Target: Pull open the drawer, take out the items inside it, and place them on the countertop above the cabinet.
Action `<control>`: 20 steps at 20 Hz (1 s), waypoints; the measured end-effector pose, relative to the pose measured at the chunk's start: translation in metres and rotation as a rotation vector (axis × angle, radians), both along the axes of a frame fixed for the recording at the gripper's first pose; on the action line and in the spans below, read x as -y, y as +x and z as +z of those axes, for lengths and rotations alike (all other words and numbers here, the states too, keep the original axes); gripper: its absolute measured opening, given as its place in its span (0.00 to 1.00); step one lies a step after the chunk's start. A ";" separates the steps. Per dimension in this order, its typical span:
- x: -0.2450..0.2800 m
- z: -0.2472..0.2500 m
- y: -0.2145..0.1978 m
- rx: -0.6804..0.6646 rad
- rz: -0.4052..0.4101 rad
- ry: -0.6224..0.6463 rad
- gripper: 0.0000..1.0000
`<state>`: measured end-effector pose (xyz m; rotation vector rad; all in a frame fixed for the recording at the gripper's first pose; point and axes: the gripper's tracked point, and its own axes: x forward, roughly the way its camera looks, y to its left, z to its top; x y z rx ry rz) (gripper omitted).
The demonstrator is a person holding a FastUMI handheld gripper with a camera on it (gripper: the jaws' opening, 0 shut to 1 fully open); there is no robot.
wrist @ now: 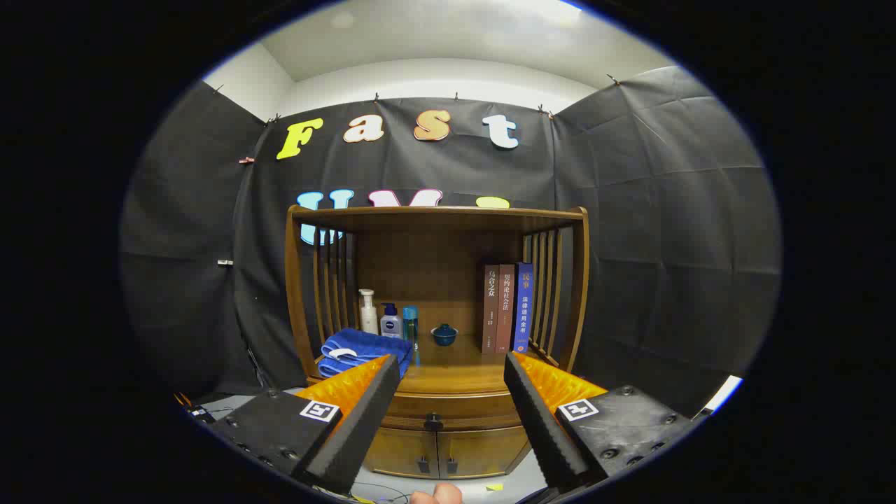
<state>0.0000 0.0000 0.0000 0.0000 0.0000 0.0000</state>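
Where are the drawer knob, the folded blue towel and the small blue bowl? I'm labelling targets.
drawer knob (433,421): gripper view, its round front.
folded blue towel (364,348): gripper view, top fold.
small blue bowl (444,336): gripper view, its side.

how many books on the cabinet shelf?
3, upright side by side at the shelf's right end, against the slats: dark brown book, reddish-brown book, blue book. The open gripper hides none of them.

My gripper (451,371) has two thick wedge-shaped fingers (364,413) with ribbed inner faces. Each sits on a dark blocky mount (619,420) studded with round screws and carrying a square black-and-white marker tag (320,410) near the finger's base.
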 end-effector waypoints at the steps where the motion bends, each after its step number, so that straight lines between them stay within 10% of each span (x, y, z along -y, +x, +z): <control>1: 0.000 0.001 -0.001 0.001 0.000 -0.001 0.98; 20: 0.011 -0.002 0.007 0.042 -0.025 0.034 0.98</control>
